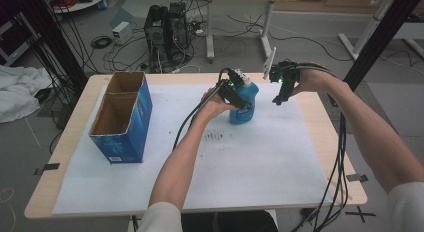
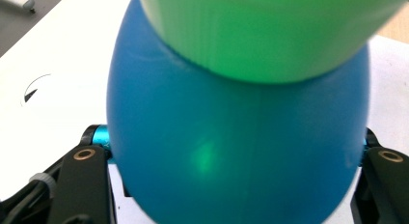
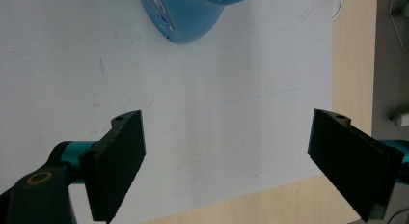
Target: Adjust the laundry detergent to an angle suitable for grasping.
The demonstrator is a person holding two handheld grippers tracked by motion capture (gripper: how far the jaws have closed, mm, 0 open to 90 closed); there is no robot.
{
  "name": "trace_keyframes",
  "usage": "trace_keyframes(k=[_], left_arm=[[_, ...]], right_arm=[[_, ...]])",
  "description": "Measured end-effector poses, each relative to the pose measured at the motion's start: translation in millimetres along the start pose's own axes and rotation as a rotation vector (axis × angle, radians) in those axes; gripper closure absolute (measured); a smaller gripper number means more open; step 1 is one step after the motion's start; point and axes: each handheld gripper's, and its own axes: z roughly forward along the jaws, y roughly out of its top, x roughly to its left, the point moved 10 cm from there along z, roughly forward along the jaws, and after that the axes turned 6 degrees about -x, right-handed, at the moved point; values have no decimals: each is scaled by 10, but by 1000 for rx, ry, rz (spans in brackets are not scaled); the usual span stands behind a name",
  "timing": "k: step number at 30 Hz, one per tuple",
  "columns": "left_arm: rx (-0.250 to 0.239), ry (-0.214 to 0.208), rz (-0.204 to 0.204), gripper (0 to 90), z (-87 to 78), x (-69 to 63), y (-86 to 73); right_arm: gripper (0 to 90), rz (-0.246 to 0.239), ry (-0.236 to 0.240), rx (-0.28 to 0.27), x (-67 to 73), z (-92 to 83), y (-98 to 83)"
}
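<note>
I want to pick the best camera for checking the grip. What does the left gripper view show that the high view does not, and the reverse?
Left gripper view alone: the blue bottle seated between the left hand-held gripper jaws, both sides against it.

High view alone: the open blue cardboard box, the right hand-held gripper hovering open beside the bottle, both forearms.

Shared: bottle, left hand-held gripper, white sheet.

I see open white paper (image 1: 260, 157) across the table's near half, free passage there. Blue cardboard box (image 1: 122, 117) blocks the left side. Blue bottle (image 1: 245, 103) stands mid-table, right gripper (image 1: 281, 94) just beside it; narrow gap between them.
</note>
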Motion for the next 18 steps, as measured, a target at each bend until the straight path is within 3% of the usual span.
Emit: trace_keyframes(k=[1,2,6,7,8,11,13,14,15,17,18], left_arm=[[-12,0,-20,322,11,-16,11],[6,4,-5,322,-1,-3,-2],[-21,4,-22,322,18,-17,17],[-9,4,-9,322,8,-5,8],[-29,4,-27,344,21,-21,25],[-31,7,-28,351,20,-18,27],[-6,8,2,359,0,7,5],[-9,14,1,365,0,12,9],[-28,17,-18,377,11,4,24],[-16,20,-1,389,0,20,11],[-26,24,-13,404,5,16,18]], right_arm=[[123,-48,5,14,-32,-11,-18],[123,-48,5,14,-32,-11,-18],[123,-39,5,13,-26,-8,-16],[123,-40,5,15,-25,-9,-18],[123,-39,2,17,-24,-10,-19],[123,-40,2,17,-25,-11,-19],[123,-31,3,15,-15,-9,-14],[123,4,-2,5,7,1,2],[123,2,-2,5,5,2,1],[123,4,-1,7,7,3,0],[123,1,0,5,6,6,3]])
